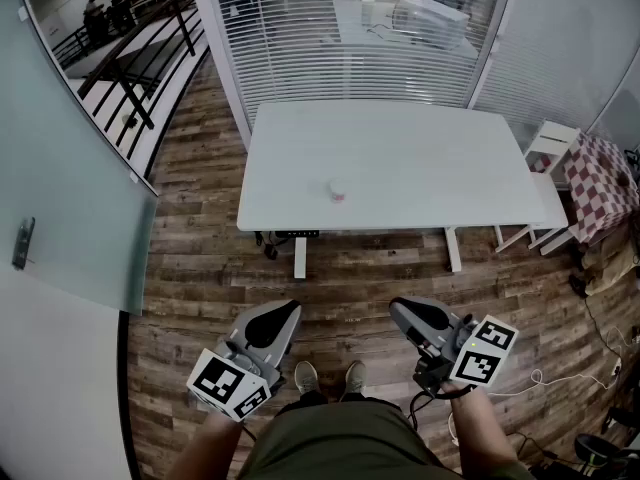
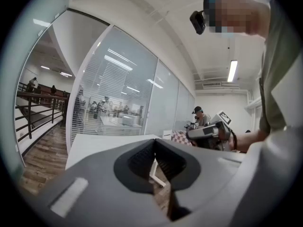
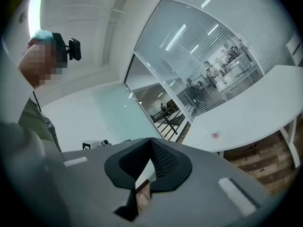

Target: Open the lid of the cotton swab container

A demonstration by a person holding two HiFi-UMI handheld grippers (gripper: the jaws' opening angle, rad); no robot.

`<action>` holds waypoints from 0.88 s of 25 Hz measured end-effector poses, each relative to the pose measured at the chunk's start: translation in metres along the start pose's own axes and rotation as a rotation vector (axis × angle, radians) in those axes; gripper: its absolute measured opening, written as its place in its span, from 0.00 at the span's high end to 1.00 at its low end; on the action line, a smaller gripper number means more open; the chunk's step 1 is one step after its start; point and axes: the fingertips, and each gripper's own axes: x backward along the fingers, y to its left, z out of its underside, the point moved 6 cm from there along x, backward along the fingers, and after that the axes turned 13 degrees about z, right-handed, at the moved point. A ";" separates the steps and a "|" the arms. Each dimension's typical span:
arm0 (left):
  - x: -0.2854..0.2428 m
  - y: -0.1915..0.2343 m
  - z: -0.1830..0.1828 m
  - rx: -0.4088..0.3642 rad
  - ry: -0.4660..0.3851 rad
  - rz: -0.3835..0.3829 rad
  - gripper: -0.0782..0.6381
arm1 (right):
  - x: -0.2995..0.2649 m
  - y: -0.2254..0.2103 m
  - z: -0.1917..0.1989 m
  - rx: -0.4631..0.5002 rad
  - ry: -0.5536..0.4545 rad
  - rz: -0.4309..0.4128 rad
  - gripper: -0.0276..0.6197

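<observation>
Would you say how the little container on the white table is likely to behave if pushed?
The container looks tiny against the table, so probably light and apt to slide when nudged. It seems squat, so tipping looks unlikely. Its material is too small to tell.

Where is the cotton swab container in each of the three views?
Head view: cotton swab container towards the near edge of the white table, mid-width.
Left gripper view: not visible.
Right gripper view: a small pink dot on the table, right of centre.
Shared landmark: the white table.
</observation>
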 end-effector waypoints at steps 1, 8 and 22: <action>0.000 0.001 0.001 0.002 0.001 -0.001 0.88 | -0.001 0.000 0.001 -0.001 0.001 0.000 0.94; -0.001 0.002 0.007 0.017 0.004 -0.005 0.88 | -0.001 -0.003 0.006 -0.008 0.014 0.001 0.94; -0.030 -0.015 0.027 0.032 0.029 -0.049 0.88 | 0.017 -0.042 0.009 -0.027 0.052 0.013 0.94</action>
